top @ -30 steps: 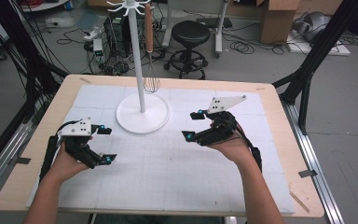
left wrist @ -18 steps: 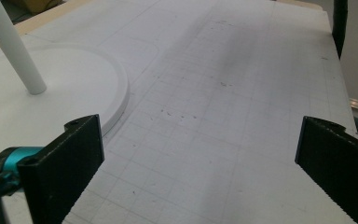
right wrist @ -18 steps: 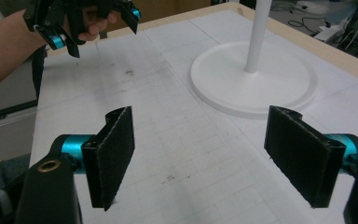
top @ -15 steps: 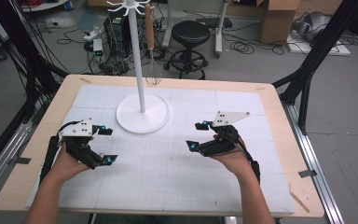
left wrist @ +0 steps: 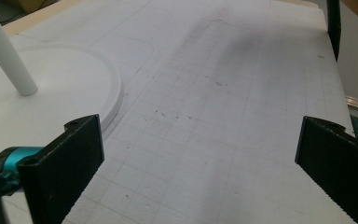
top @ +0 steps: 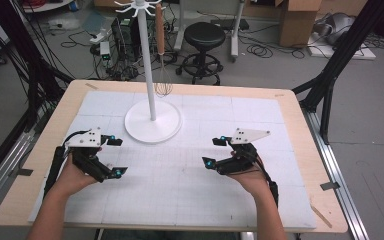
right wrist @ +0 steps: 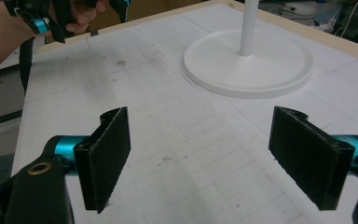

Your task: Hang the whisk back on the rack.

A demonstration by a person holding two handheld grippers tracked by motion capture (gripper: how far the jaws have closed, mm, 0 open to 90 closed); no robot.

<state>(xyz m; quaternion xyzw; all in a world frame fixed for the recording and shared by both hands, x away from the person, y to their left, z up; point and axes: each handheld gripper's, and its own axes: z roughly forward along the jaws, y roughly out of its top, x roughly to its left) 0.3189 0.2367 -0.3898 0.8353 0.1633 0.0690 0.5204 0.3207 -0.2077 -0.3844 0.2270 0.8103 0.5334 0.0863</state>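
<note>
While both grippers gape empty | stand (top: pixel 152 122) beyond left gripper (top: pixel 111 156) fingers (left wrist: pixel 70 163)

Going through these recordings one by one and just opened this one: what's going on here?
A person holds a gripper in each hand over a white gridded mat on the table. The left gripper and the right gripper both have their jaws wide apart and hold nothing. Between and beyond them stands a white stand with a round base; a whisk hangs from a hook at its top. Neither gripper touches the stand or the whisk.
</note>
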